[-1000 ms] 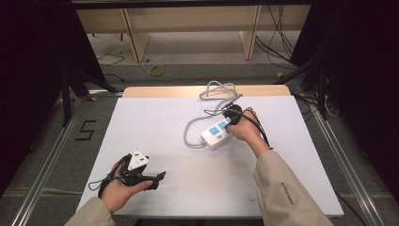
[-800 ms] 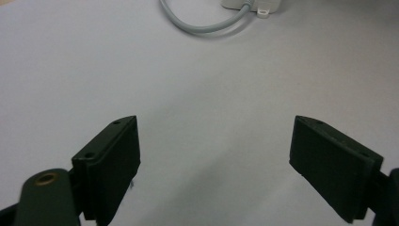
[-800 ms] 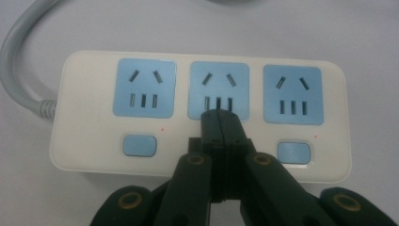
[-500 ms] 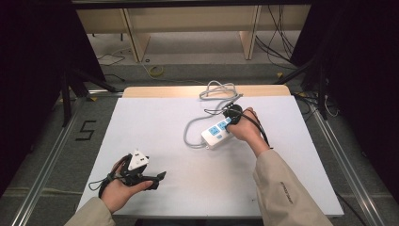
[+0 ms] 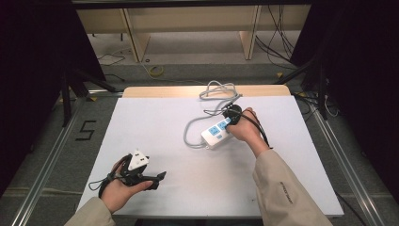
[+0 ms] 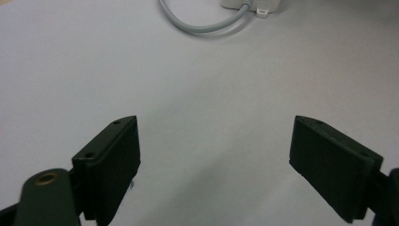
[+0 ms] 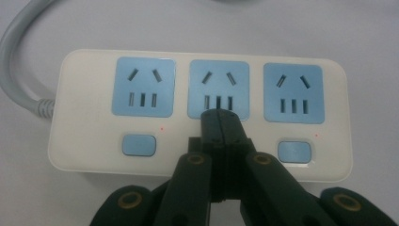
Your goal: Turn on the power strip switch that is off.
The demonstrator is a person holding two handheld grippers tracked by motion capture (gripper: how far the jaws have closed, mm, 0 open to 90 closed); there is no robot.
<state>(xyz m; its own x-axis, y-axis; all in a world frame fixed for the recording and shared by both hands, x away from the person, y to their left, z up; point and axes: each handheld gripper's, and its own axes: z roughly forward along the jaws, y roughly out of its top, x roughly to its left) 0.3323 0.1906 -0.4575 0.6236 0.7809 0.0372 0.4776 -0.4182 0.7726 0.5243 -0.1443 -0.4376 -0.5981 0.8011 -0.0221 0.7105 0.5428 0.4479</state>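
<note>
Under the right gripper [image 7: 220, 115], its jaws pressed together, a power strip [image 7: 197, 113] lies on the white table [image 5: 155, 122]; left gripper [image 6: 214, 162] gapes wide, shelving [image 5: 188, 21] beyond.

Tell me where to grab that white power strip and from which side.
Grip the power strip across its narrow width, on the bare end beside the grey cord, coming from above. It lies flat, sockets up, and its long straight sides probably suit two jaws.
</note>
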